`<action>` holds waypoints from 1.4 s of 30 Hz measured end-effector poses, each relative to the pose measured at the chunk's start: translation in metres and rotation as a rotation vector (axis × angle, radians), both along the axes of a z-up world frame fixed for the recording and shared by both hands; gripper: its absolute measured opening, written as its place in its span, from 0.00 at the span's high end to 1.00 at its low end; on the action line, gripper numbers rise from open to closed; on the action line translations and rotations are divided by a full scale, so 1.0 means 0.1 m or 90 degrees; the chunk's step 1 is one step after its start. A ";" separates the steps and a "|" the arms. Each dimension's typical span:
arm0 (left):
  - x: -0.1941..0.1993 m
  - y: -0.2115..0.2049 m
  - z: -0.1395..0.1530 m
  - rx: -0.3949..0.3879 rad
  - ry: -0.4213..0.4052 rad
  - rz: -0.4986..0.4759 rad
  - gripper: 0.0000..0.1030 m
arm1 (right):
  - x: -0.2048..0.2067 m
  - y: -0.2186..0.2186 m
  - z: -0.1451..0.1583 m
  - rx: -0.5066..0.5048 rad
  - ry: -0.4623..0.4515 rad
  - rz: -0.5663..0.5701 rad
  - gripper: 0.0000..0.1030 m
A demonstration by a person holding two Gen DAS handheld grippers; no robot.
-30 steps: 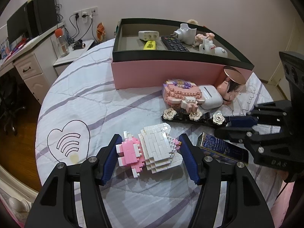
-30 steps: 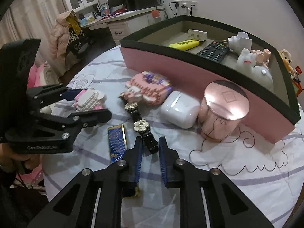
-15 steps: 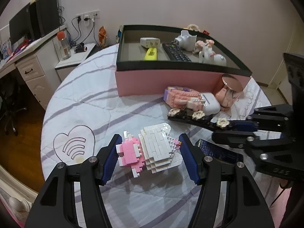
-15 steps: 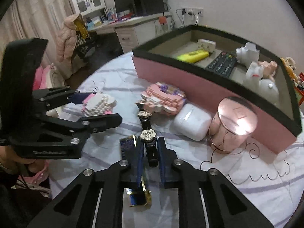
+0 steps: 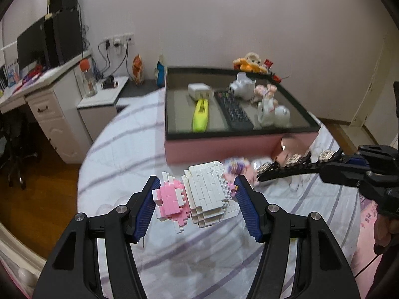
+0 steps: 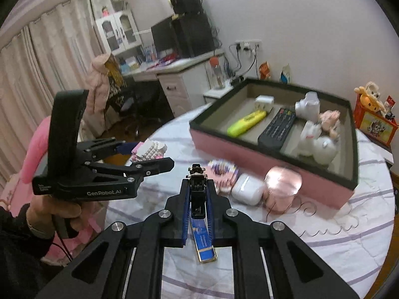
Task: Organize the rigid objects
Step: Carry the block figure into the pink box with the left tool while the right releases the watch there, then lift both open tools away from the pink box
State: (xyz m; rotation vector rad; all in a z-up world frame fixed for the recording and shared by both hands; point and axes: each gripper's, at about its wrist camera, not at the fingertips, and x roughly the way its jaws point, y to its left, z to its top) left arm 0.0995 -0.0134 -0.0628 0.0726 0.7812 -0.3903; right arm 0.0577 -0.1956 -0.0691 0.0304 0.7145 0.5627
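Note:
My left gripper (image 5: 197, 198) is shut on a pink and white brick model (image 5: 197, 196) and holds it in the air above the round table. It also shows in the right wrist view (image 6: 149, 150). My right gripper (image 6: 198, 194) is shut on a black hair clip with flower studs (image 6: 197, 189), lifted off the table; the clip shows from the side in the left wrist view (image 5: 291, 165). The pink box with a dark rim (image 5: 224, 147) stands beyond both grippers and holds a yellow highlighter (image 5: 200, 114), a remote (image 5: 233, 111) and white figurines.
On the table in front of the box lie a pink brick model (image 6: 223, 172), a white earbud case (image 6: 248, 189), a pink round-lidded jar (image 6: 283, 182) and a blue card (image 6: 203, 239). A desk and drawers (image 5: 47, 109) stand to the left of the table.
Both grippers have risen well above the table. The brick model went up with the left one, and the hair clip left the table in the right one.

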 end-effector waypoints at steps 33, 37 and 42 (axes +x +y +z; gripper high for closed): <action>1.81 -0.97 -0.22 0.046 0.068 -0.013 0.25 | 1.74 -0.41 -0.17 -0.111 0.067 -0.276 0.87; 1.82 -0.87 -0.21 0.057 0.069 0.021 0.15 | 1.71 -0.45 -0.14 -0.120 0.059 -0.290 0.44; 1.67 -0.75 -0.11 0.034 0.055 0.019 0.08 | 1.60 -0.51 -0.06 -0.103 0.048 -0.297 0.21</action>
